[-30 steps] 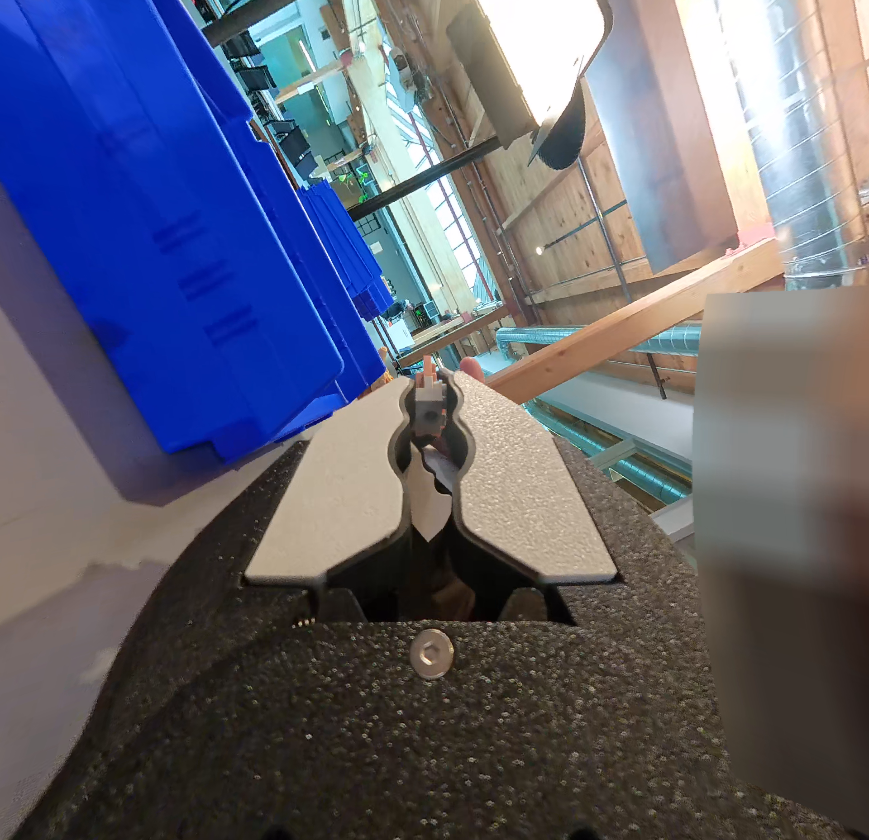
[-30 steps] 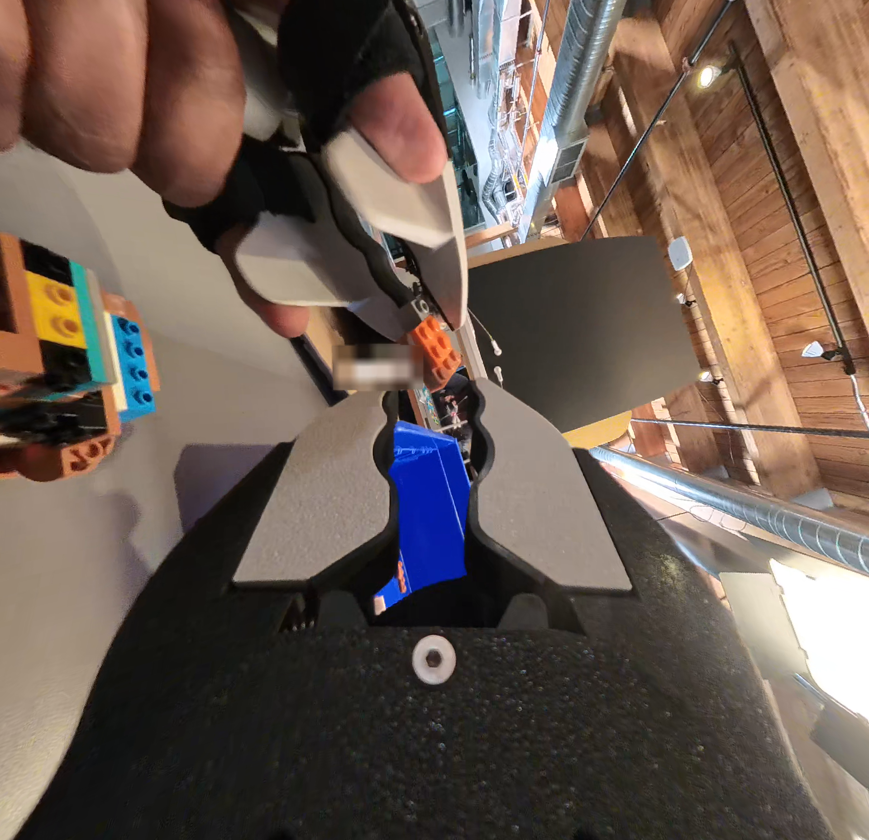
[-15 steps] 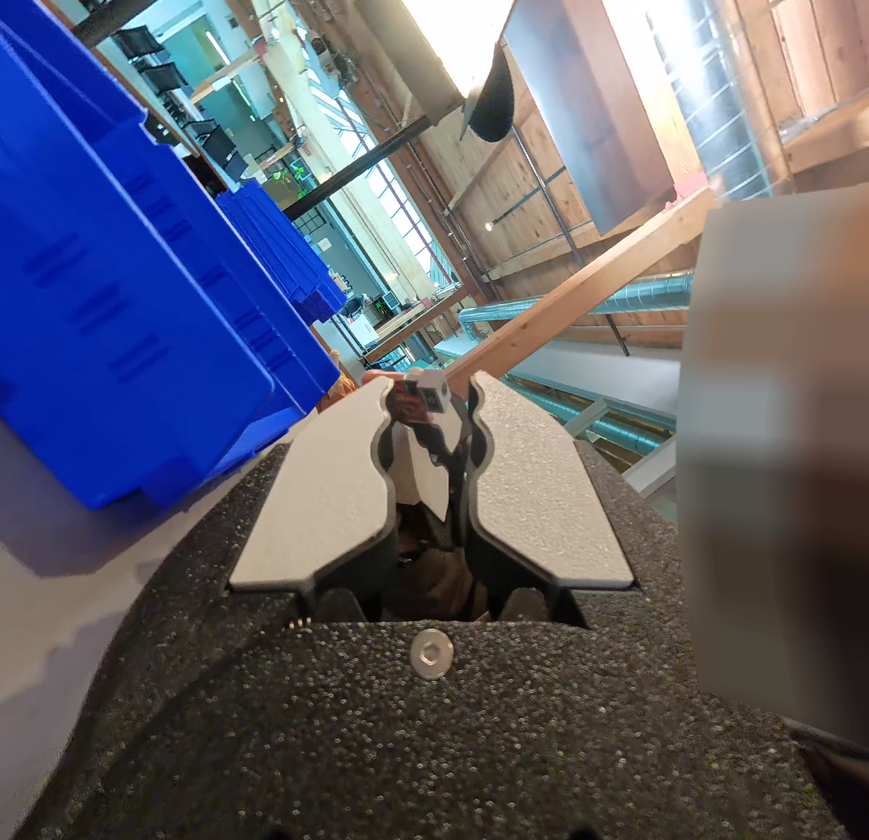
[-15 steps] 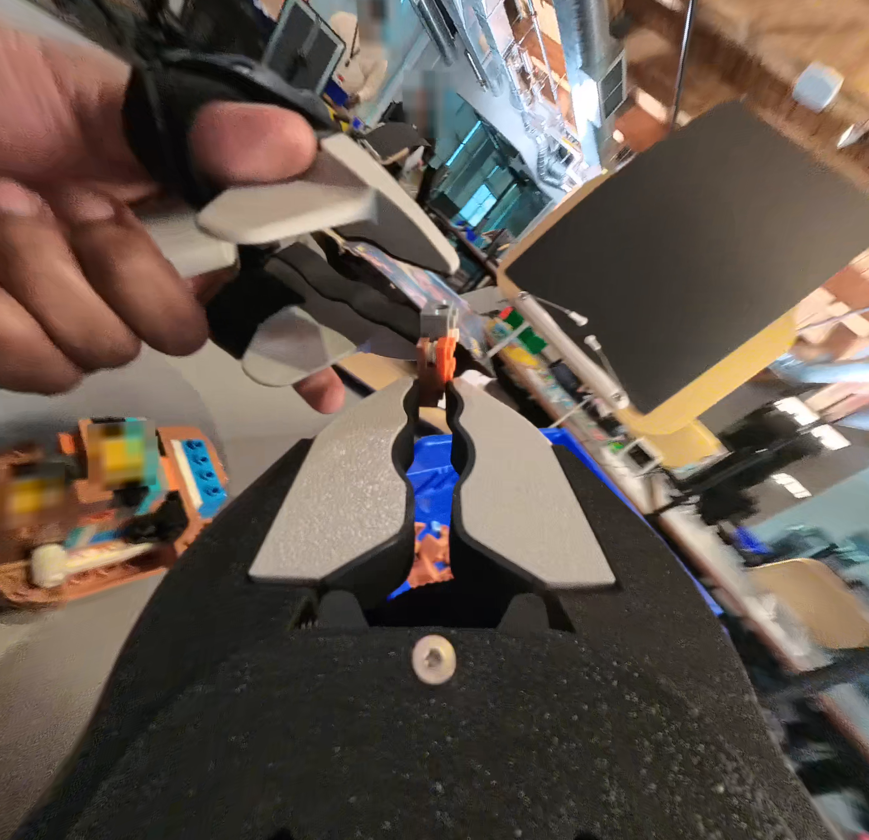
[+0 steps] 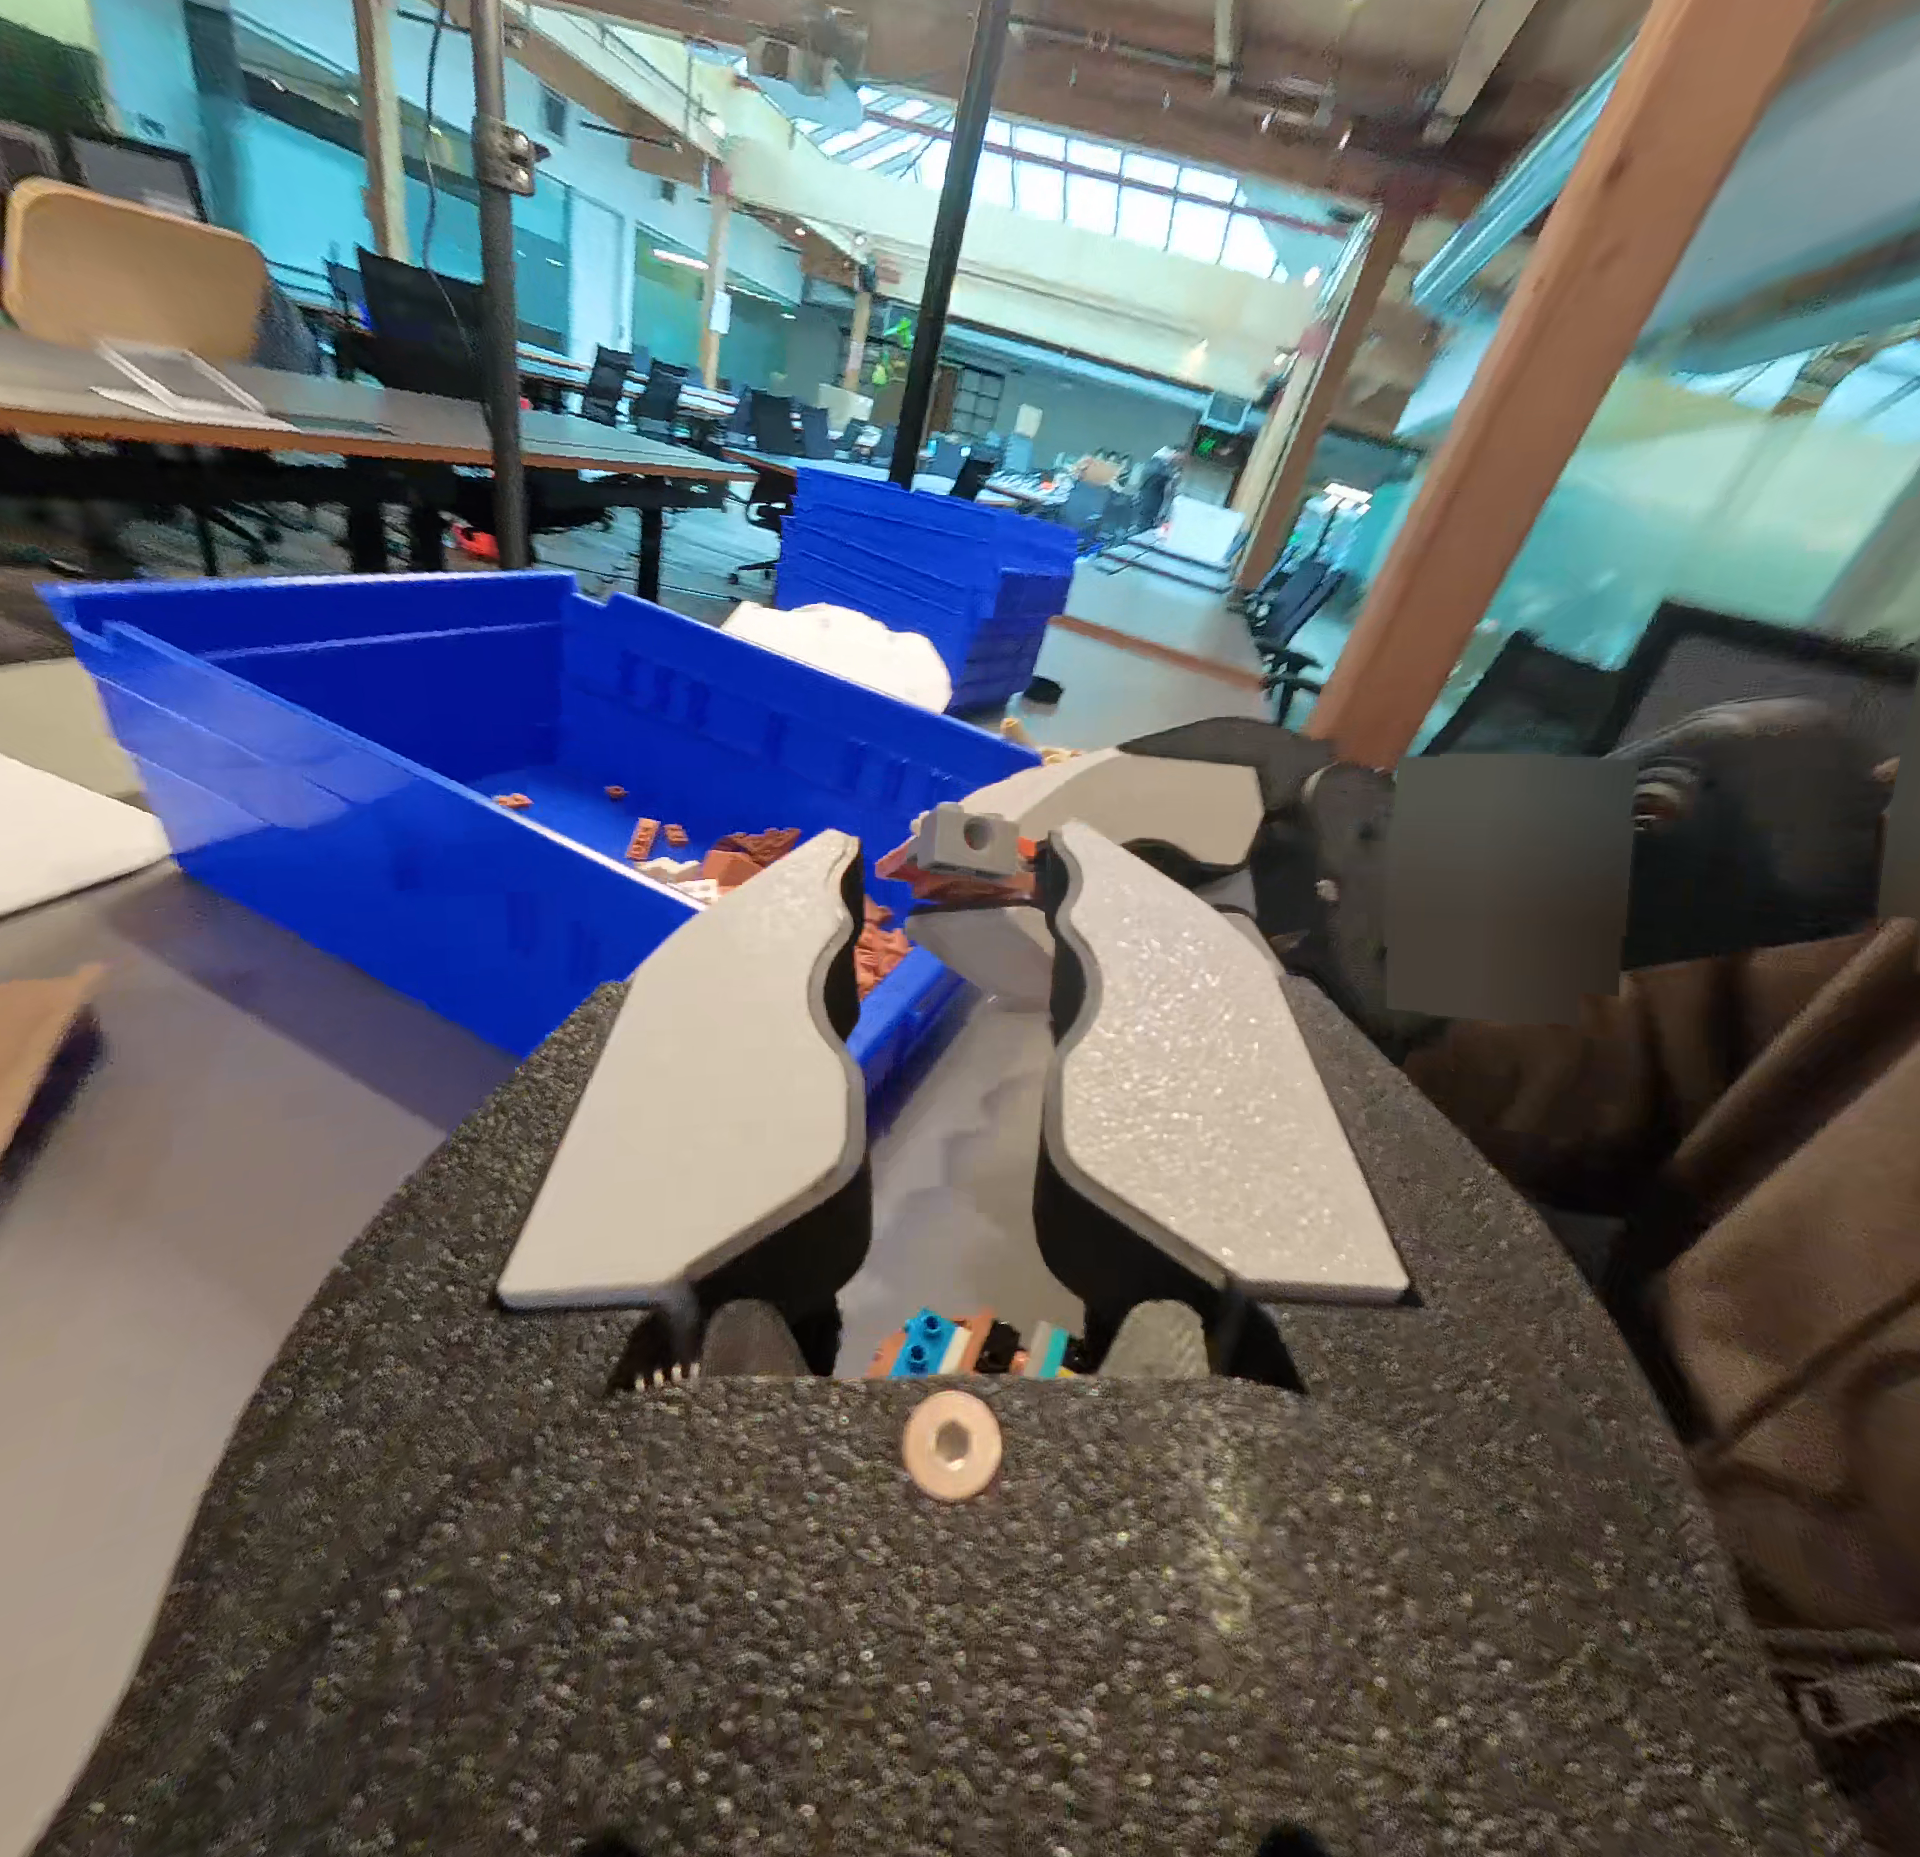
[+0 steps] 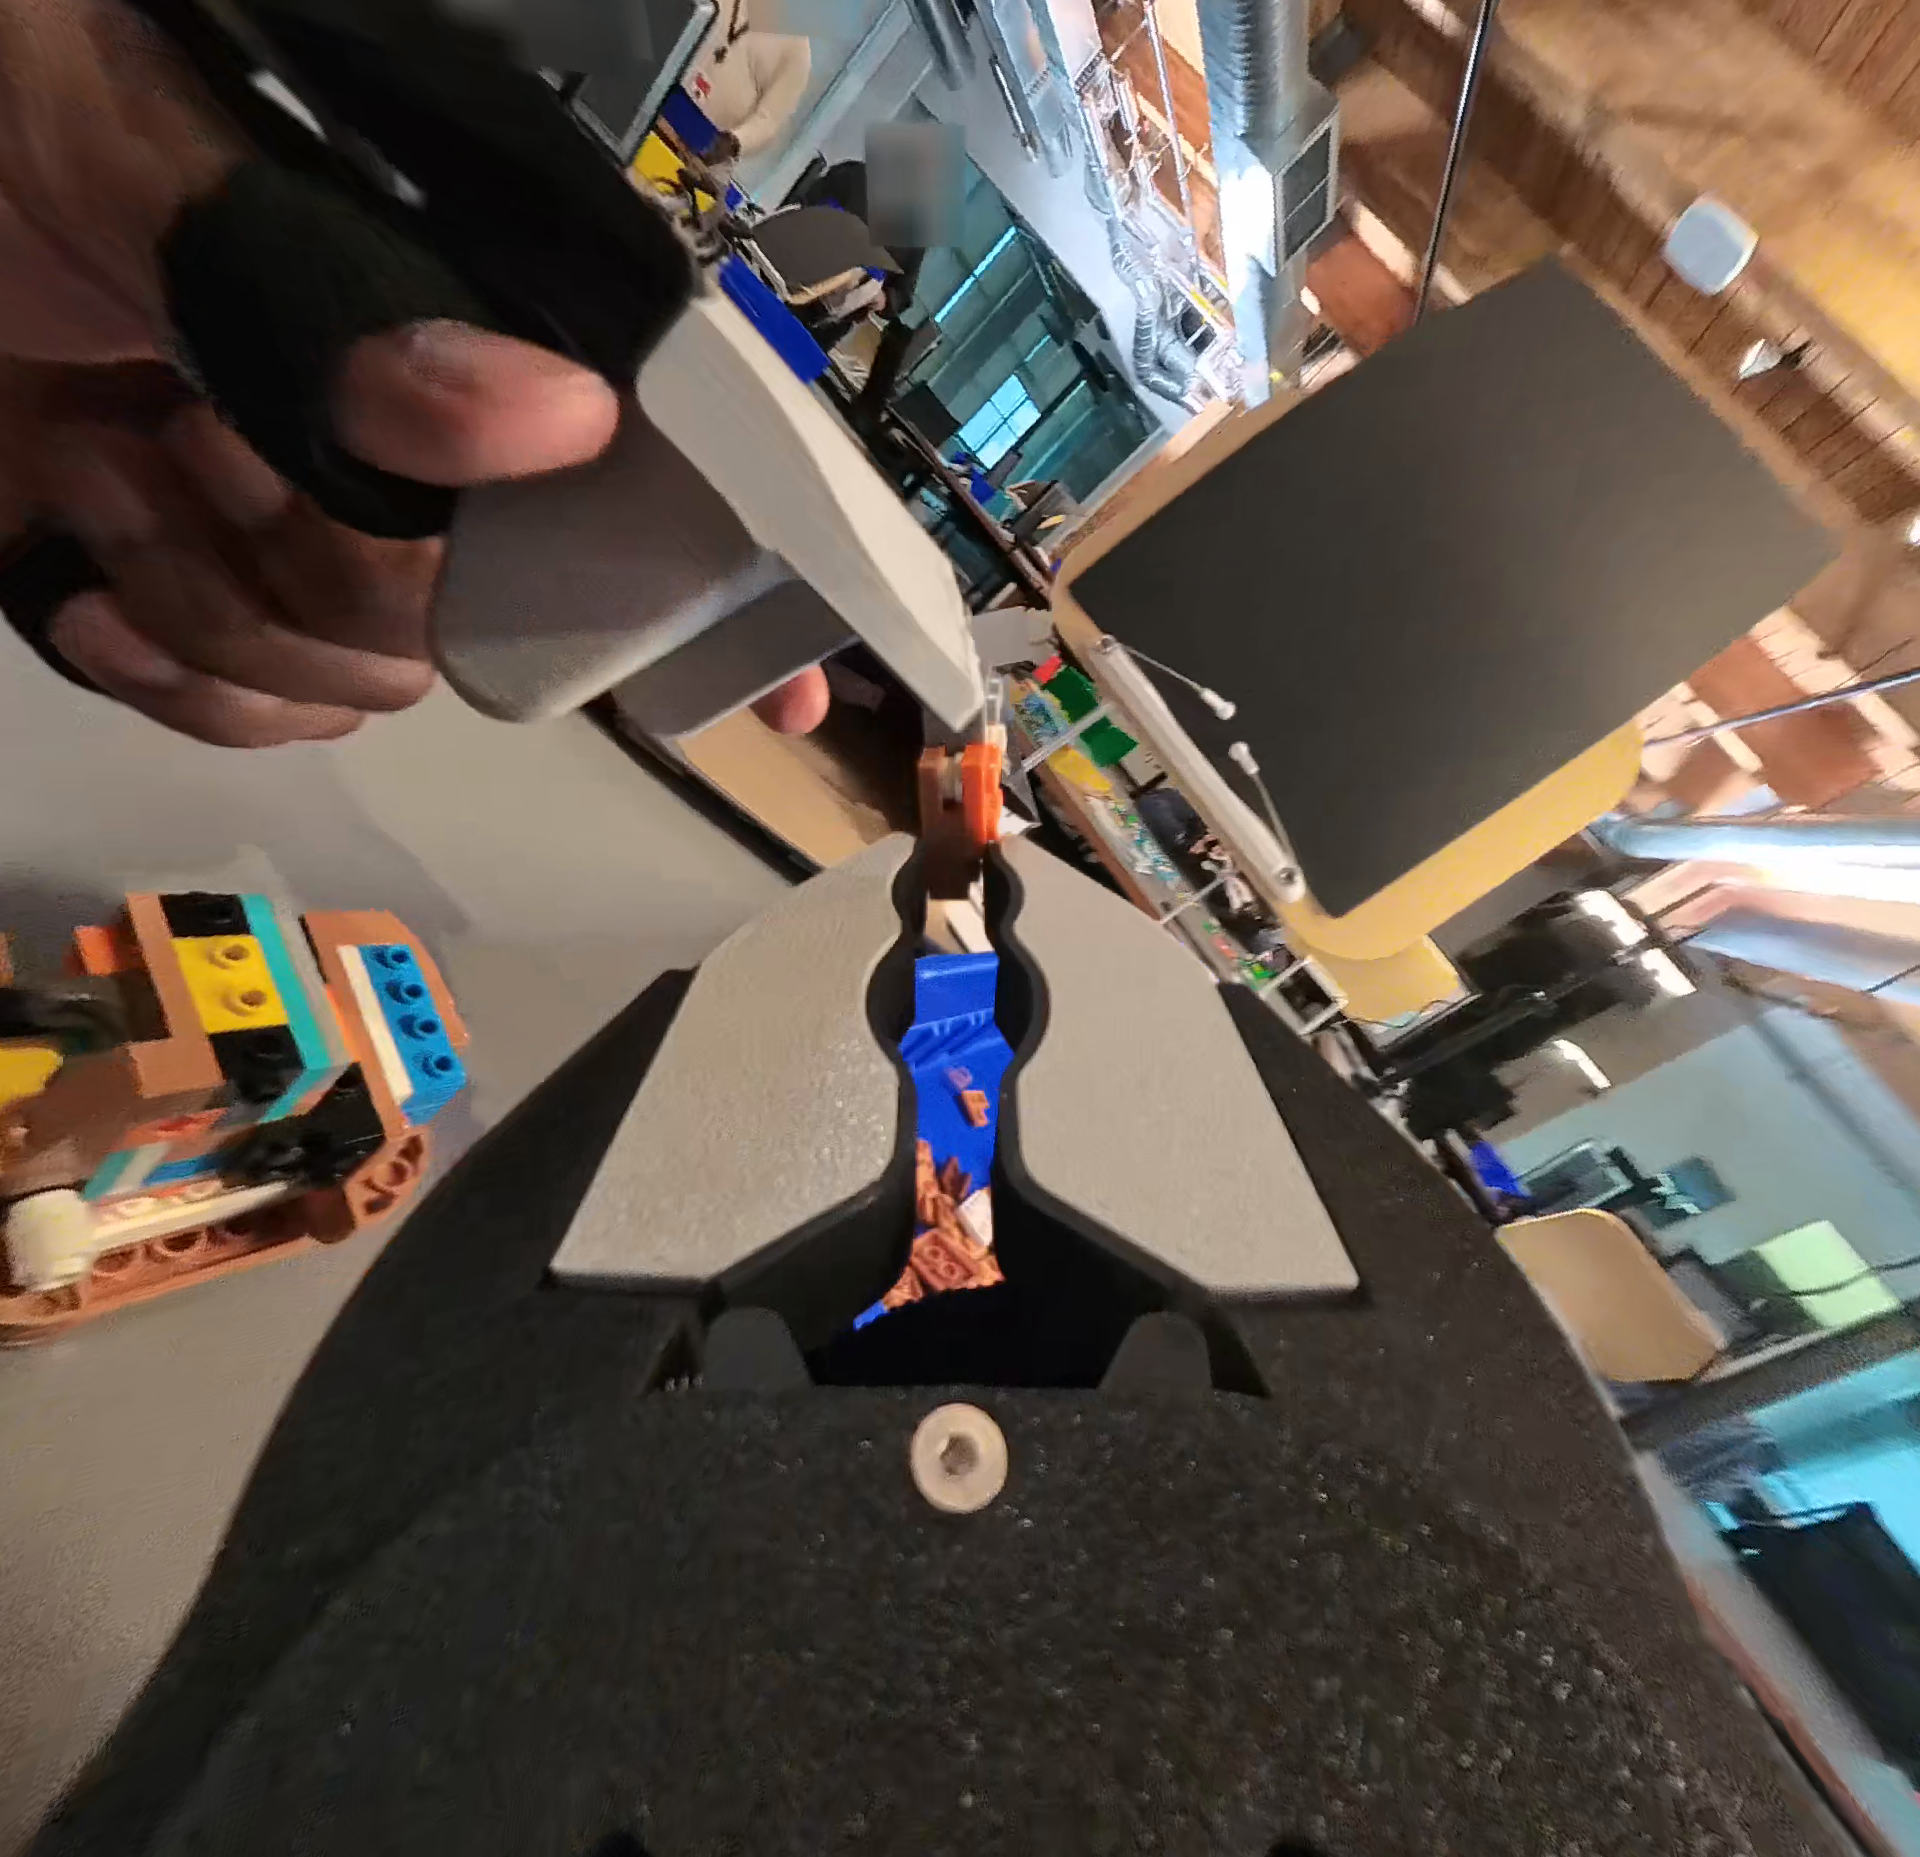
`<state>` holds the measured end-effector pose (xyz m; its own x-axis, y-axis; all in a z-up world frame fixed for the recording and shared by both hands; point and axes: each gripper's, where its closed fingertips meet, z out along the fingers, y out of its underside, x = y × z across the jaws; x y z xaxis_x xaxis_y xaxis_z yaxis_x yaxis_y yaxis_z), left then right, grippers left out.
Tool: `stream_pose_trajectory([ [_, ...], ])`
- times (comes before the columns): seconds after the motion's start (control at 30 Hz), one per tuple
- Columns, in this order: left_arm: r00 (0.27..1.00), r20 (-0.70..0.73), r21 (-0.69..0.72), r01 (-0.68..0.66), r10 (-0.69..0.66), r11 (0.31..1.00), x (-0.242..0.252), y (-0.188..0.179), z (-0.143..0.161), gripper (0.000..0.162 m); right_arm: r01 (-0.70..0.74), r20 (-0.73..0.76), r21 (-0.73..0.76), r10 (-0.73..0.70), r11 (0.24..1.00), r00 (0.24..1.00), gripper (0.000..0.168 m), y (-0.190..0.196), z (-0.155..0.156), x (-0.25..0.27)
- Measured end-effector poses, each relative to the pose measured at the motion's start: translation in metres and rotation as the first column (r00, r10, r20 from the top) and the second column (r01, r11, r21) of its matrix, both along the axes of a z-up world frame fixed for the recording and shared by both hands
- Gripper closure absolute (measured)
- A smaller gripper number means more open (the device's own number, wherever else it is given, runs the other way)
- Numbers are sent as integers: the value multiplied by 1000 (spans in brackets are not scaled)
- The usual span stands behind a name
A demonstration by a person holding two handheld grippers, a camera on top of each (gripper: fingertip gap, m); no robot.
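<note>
Left gripper (image 5: 951,844) fingers now apart, having released the small brick cluster (image 6: 975,791); right gripper (image 6: 953,853) clamps it near the blue bin (image 5: 312,768).

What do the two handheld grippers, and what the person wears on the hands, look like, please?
Both match: the left gripper and right gripper each have a black, coarse-grained foam-like body with one silver hex screw, and two flat grey, speckled fingers with wavy black-edged inner sides. The hand wears a black fingerless glove; a brown sleeve shows by the right gripper.
</note>
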<state>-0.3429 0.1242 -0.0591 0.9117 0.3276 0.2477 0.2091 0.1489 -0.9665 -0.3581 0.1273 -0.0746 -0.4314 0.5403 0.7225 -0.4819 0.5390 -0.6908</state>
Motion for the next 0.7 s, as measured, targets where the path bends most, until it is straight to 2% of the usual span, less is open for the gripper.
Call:
stream_pose_trajectory([
  [0.1,996,-84,-59,-24,20,998,2,3,-4,132,17,-31,12,-17,1000,999,160,-1,2,2],
  [0.23,982,-184,-128,-57,33,990,4,6,-11,132,10,7,-23,-10,1000,1000,160,-2,1,4],
  [0.4,961,-270,-125,-100,64,987,5,7,-10,135,18,-5,-17,-18,1000,1000,160,-6,0,8],
  [0.53,972,-231,-85,-69,48,994,5,5,-9,136,-26,14,-30,27,999,1000,159,-8,0,10],
  [0.7,995,-96,6,14,-13,1000,4,-1,-6,136,-125,43,-95,130,988,991,157,-9,7,17],
])
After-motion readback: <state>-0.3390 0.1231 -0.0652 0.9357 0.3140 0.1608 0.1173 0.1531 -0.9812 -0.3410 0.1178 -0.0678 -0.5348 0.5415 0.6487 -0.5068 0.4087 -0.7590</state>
